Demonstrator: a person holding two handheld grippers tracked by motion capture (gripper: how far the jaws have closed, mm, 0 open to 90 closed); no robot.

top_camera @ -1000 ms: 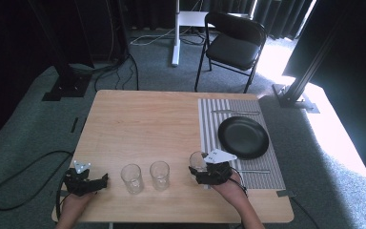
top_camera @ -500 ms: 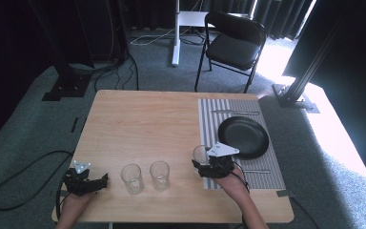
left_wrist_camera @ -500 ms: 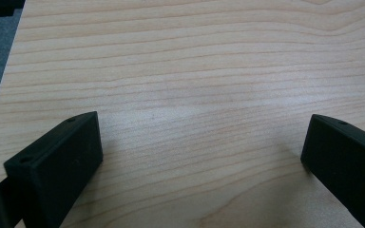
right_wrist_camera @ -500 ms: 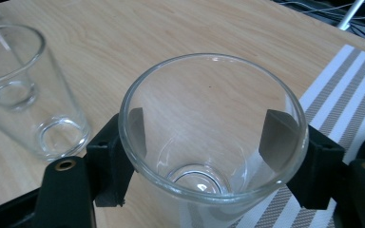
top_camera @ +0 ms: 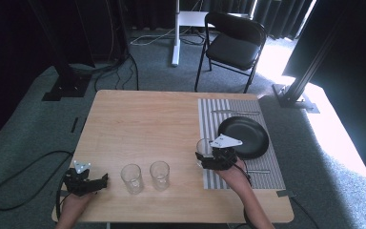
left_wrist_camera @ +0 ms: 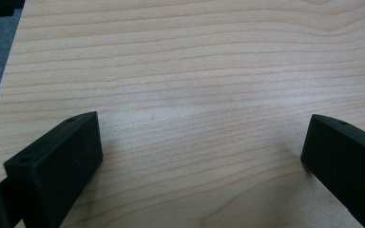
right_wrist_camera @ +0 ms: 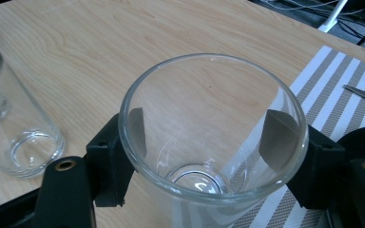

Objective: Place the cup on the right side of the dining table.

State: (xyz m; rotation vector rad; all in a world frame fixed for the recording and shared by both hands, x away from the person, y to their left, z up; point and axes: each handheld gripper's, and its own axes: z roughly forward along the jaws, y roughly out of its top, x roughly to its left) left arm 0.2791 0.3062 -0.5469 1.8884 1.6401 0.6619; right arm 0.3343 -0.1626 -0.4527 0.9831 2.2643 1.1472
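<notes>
A clear drinking glass (right_wrist_camera: pixel 204 114) stands upright between the jaws of my right gripper (right_wrist_camera: pixel 204 161), which is shut on its sides. In the high view this glass (top_camera: pixel 203 146) and the right gripper (top_camera: pixel 205 156) are at the left edge of the striped placemat (top_camera: pixel 209 114), just left of a black plate (top_camera: pixel 244 137). Two more clear glasses (top_camera: pixel 131 178) (top_camera: pixel 159 174) stand side by side near the table's front edge. My left gripper (top_camera: pixel 100 180) rests at the front left corner, and its own view shows that gripper (left_wrist_camera: pixel 199 161) open over bare wood.
On the placemat a utensil (top_camera: pixel 236 112) lies beyond the plate and another (top_camera: pixel 257 171) lies in front of it. A black folding chair (top_camera: pixel 233 45) stands behind the table. One of the two standing glasses (right_wrist_camera: pixel 14 137) is close to the left of the held one.
My right gripper has carried the glass a little to the right and away from the person, up to the placemat's left edge. The left gripper has not moved.
</notes>
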